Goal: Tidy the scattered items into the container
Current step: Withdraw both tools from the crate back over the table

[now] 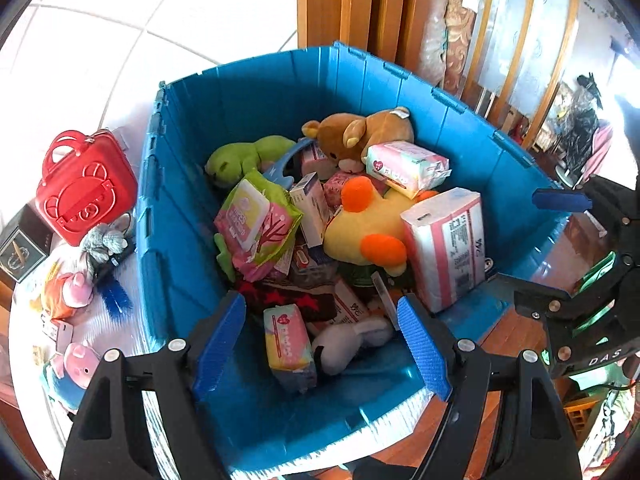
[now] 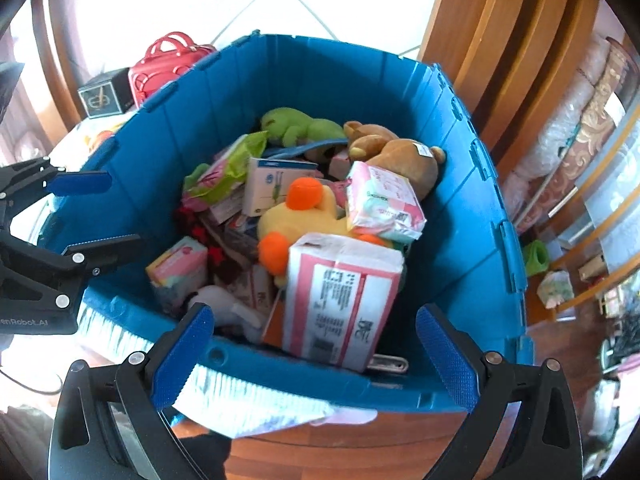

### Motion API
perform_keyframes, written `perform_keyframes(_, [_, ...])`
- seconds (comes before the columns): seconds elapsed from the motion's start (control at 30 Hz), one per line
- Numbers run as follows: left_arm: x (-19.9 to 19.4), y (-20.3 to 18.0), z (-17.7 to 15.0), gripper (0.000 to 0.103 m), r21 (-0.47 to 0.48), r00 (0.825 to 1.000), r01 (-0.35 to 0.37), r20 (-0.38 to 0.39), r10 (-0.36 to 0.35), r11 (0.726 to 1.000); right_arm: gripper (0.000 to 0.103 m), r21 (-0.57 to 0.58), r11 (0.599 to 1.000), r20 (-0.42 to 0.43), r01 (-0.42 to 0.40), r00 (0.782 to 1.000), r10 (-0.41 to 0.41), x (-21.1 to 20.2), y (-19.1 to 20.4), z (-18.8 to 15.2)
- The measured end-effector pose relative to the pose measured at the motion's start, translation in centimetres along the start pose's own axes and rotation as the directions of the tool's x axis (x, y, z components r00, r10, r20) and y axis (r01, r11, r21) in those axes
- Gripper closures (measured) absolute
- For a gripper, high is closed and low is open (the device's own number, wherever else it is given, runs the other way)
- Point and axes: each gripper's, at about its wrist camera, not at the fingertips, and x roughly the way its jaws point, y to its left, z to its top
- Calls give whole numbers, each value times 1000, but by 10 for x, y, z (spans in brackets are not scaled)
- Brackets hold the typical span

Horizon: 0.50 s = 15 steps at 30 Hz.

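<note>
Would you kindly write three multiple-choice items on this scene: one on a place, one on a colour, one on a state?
1. Where is the red case?
A. in the bin
B. outside the bin's wall
C. in a tool

2. What colour is the bin?
A. blue
B. green
C. grey

3. How are the left tool and right tool?
A. both open, empty
B. both shut
C. one holds a toy

Key: B, it stands beyond the wall; A, its walls are blue; A, fingers spread, nothing between.

Black angular frames, silver screws, blue ribbed fingers (image 1: 424, 348) (white lettering on the side)
</note>
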Motion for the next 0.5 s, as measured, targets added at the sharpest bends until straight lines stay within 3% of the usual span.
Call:
perform_keyframes(0.27, [-33, 14, -23, 25, -60, 993, -38, 107, 45, 997, 0, -39, 998, 54, -48, 997, 50, -15, 23, -4])
perform_keyframes(0.5, [-58, 51, -48, 25, -153, 980, -77, 168, 102, 985, 0, -109, 991, 79, -82, 993, 91, -21, 65, 11])
